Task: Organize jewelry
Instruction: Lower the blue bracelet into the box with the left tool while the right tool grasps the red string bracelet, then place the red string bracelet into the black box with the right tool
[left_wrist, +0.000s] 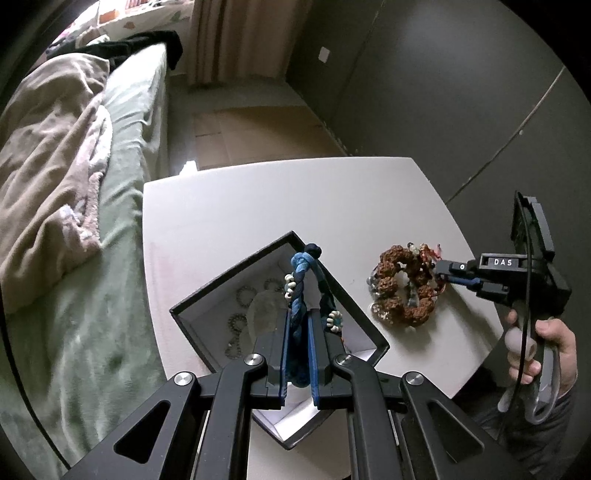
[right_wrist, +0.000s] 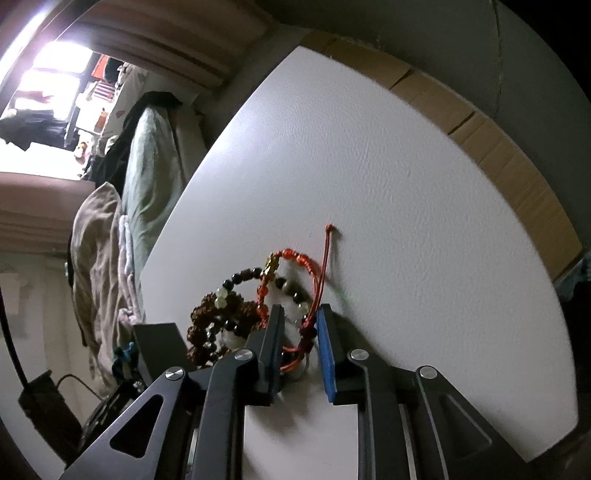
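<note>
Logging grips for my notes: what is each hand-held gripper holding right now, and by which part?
Left hand-held gripper clamps the blue braided bracelet by its lower loop. Right hand-held gripper is open around the red cord bracelet, holding nothing.

Box under the left jaws — bracelet pile off to their right

The braided bracelet sits between the left jaws, above the open box; the bracelet pile lies on the table — partly between the right jaws.

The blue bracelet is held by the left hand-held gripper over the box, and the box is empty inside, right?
Not quite. The left hand-held gripper does hold the blue bracelet over the box, but the box is not empty. The left wrist view shows several small beaded rings already lying on its pale lining.
</note>
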